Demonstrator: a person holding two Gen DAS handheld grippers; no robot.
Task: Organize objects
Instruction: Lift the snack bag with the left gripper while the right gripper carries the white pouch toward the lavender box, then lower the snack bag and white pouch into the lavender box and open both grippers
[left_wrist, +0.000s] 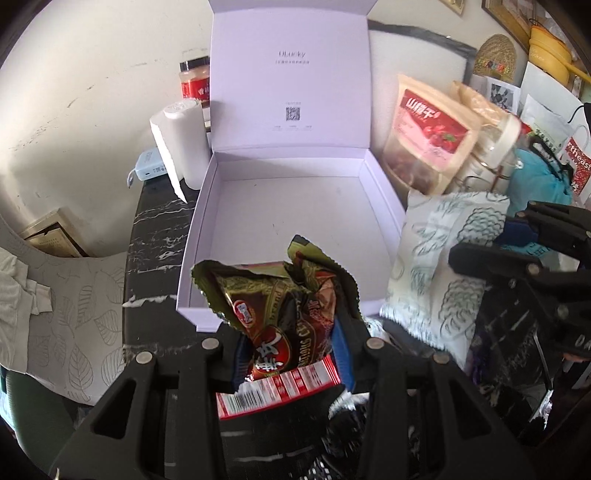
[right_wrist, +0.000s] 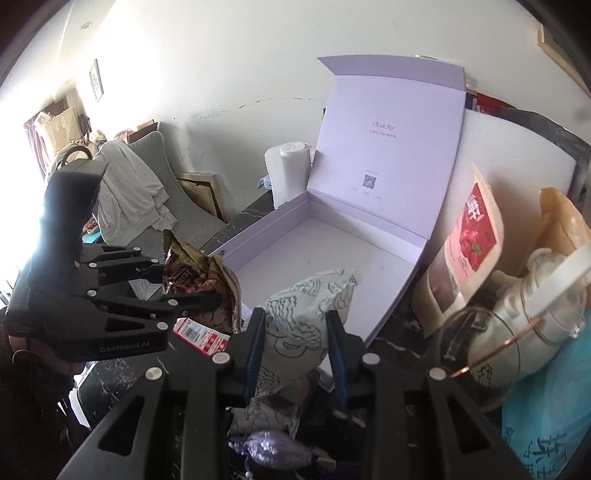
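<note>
An open lilac box (left_wrist: 207, 236) stands on the dark marble table with its lid upright; its floor is bare. It also shows in the right wrist view (right_wrist: 391, 288). My left gripper (left_wrist: 291, 347) is shut on a brown and red snack packet (left_wrist: 284, 306), held just in front of the box's near wall. The packet and the left gripper (right_wrist: 184, 284) show at the left of the right wrist view. My right gripper (right_wrist: 295, 332) is shut on a white pouch with a grey scale pattern (right_wrist: 310, 306), held near the box's front corner. That pouch (left_wrist: 447, 258) shows right of the box.
A paper towel roll (left_wrist: 183, 142) and a red-labelled jar (left_wrist: 194, 79) stand left of the lid. A red-labelled snack bag (left_wrist: 428, 136), a glass jar (right_wrist: 532, 306) and a blue bag (right_wrist: 546, 410) crowd the right. A purple wrapped item (right_wrist: 275, 448) lies near me.
</note>
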